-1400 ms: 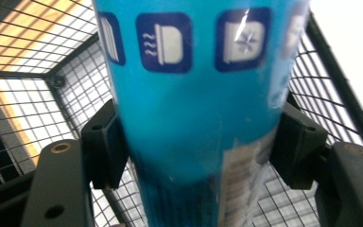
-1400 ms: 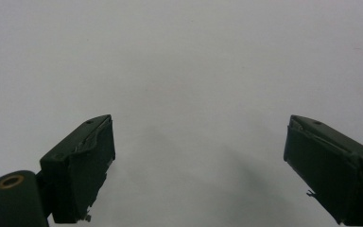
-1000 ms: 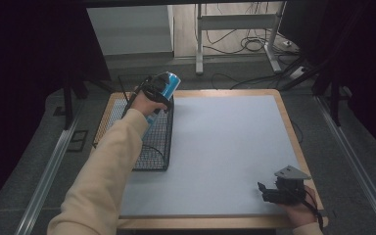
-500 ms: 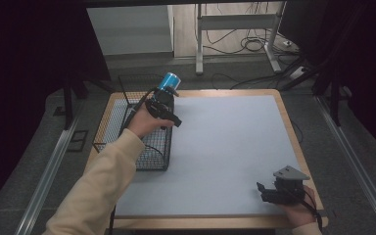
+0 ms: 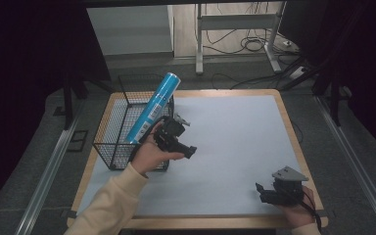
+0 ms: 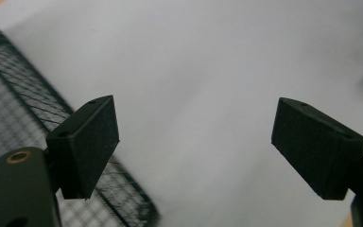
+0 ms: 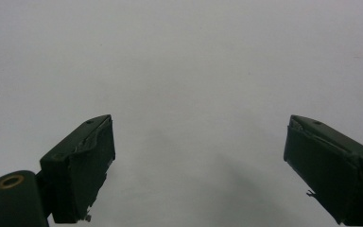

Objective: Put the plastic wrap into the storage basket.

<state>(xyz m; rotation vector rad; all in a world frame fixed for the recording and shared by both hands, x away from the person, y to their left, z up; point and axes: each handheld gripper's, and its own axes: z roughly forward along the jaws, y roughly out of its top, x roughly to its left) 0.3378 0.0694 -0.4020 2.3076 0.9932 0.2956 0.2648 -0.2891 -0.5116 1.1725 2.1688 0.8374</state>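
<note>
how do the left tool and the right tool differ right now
The left tool is held up beside the wire basket, where the blue can leans; the right tool sits low at the table's near right corner. The left gripper view is blurred, the right sharp. Both are open and hold nothing.

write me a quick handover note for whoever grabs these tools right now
Left tool: open, holding nothing, just right of the wire basket, over the white table sheet.
Right tool: open, holding nothing, low over the sheet at the near right corner.
Blue tube: standing tilted in the basket, top leaning out over the far right rim.
Done: tube is in the basket and let go.
Left: probably nothing but parking the left tool; check the tube sits steady, since it leans.
</note>
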